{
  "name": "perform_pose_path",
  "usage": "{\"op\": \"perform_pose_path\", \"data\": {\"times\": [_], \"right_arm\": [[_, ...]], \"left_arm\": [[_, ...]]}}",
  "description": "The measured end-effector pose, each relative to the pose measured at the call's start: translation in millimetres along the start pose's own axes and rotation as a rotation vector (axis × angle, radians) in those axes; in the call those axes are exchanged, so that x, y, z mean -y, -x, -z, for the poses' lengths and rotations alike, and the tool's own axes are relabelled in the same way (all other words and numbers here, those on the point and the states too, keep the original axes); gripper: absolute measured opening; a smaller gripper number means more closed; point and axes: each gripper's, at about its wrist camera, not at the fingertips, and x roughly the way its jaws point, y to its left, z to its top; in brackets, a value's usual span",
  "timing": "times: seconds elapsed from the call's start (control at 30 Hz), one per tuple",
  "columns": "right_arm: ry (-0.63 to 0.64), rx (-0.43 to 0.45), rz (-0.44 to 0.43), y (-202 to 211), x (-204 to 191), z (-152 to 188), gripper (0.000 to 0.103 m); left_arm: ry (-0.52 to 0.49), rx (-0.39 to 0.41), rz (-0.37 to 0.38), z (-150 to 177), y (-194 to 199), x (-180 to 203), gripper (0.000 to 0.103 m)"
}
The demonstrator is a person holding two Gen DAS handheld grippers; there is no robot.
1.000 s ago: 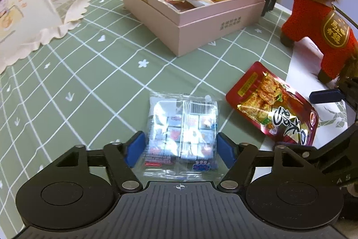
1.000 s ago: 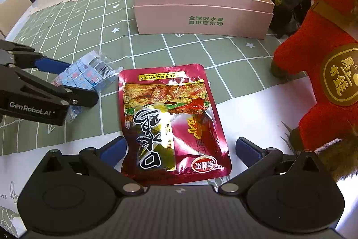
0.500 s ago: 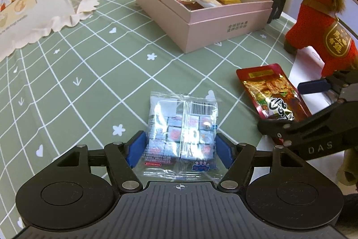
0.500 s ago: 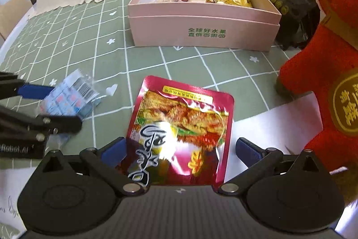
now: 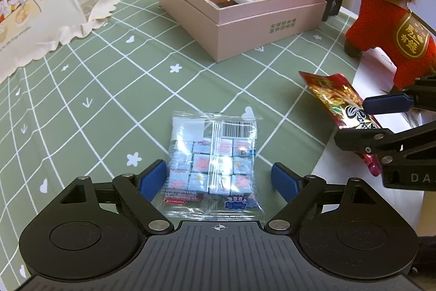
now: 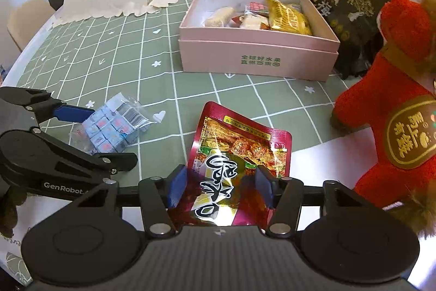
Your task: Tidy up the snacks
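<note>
**Red foil pouch is sitting in the right tongs, clear candy bag is lying between the left ones**

Clear plastic is showing nearest in the left wrist view: the candy bag point(image 5: 214, 162) is lying flat on the green checked bench point(image 5: 114, 89), its long axis running straight away from the left tongs point(image 5: 219, 180). Those tongs are standing apart, one blue pad at each side of the bag's near half. The left pad looks to be just touching the wrapper and the right one is standing just clear.

To the right, the red foil pouch point(image 6: 239, 168) is sitting in the right tongs point(image 6: 220, 190), which are closing in on its near end, the foil buckling between the pads. Whether they are pressing firmly I cannot tell. The pouch's long axis is pointing toward the pink box point(image 6: 259, 62).

That box is lying farther off, ahead of both tongs and well apart from them, open and already holding wrapped snacks. By my reading the right side is nearer to carrying its load there.

The pouch's near edge is hidden under the tongs' body, and the candy bag's near seam is cut off likewise. The red plush horse point(image 6: 395, 111) is standing just right of the pouch's path.
</note>
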Motion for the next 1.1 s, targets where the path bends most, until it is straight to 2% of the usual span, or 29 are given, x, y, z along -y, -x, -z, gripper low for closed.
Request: {"op": "perform_pose_path", "data": {"times": [0.13, 0.2, 0.23, 0.3, 0.37, 0.43, 0.63, 0.7, 0.77, 0.93, 0.97, 1.0, 1.07, 1.1], "right_arm": [[-0.012, -0.005, -0.043, 3.7, 5.6, 3.4, 0.056], [-0.036, -0.003, -0.037, 3.4, 9.6, 7.6, 0.076], [-0.054, 0.004, -0.015, 3.3, 12.2, 10.1, 0.08], [-0.105, -0.003, 0.026, -0.4, 18.5, 15.0, 0.08], [-0.167, -0.041, 0.008, -8.0, 28.3, 17.3, 0.083], [-0.216, -0.043, -0.017, -9.7, 34.5, 17.5, 0.087], [-0.142, -0.066, 0.021, -25.1, 17.7, 13.1, 0.103], [-0.079, -0.05, 0.072, -30.5, 8.1, 14.9, 0.103], [-0.071, -0.046, 0.061, -29.6, 9.8, 15.5, 0.103], [-0.098, -0.048, 0.0, -15.4, 20.0, 13.6, 0.084], [-0.105, -0.045, -0.012, -11.3, 21.8, 12.4, 0.076], [-0.117, -0.048, -0.027, -7.4, 23.9, 10.4, 0.071], [-0.142, -0.036, -0.046, 0.0, 27.6, 8.2, 0.067], [-0.143, -0.024, -0.05, 5.0, 28.2, 7.1, 0.058]], "left_arm": [[0.005, -0.005, 0.004, 0.5, 0.9, -1.5, 0.089], [0.013, -0.012, 0.005, 0.1, 1.6, -2.5, 0.089], [0.023, -0.018, 0.006, -0.1, 2.3, -3.3, 0.089], [0.038, -0.024, 0.011, 0.1, 3.5, -4.8, 0.089], [0.043, -0.021, 0.014, 1.2, 4.2, -5.6, 0.089], [0.035, -0.018, 0.008, 2.2, 4.2, -4.2, 0.089], [0.031, -0.011, 0.001, 3.4, 4.2, -2.7, 0.089], [0.029, -0.014, -0.008, 3.7, 4.6, -3.2, 0.088], [0.03, -0.013, -0.001, 4.5, 5.7, -5.7, 0.088], [0.024, -0.007, -0.002, 6.3, 6.7, -6.1, 0.088], [0.025, -0.009, -0.003, 5.7, 6.7, -6.0, 0.088], [0.026, -0.011, -0.003, 4.9, 6.7, -5.9, 0.088], [0.028, -0.013, -0.006, 4.1, 6.4, -5.7, 0.088], [0.028, -0.014, -0.009, 3.7, 6.1, -5.0, 0.087]]}}
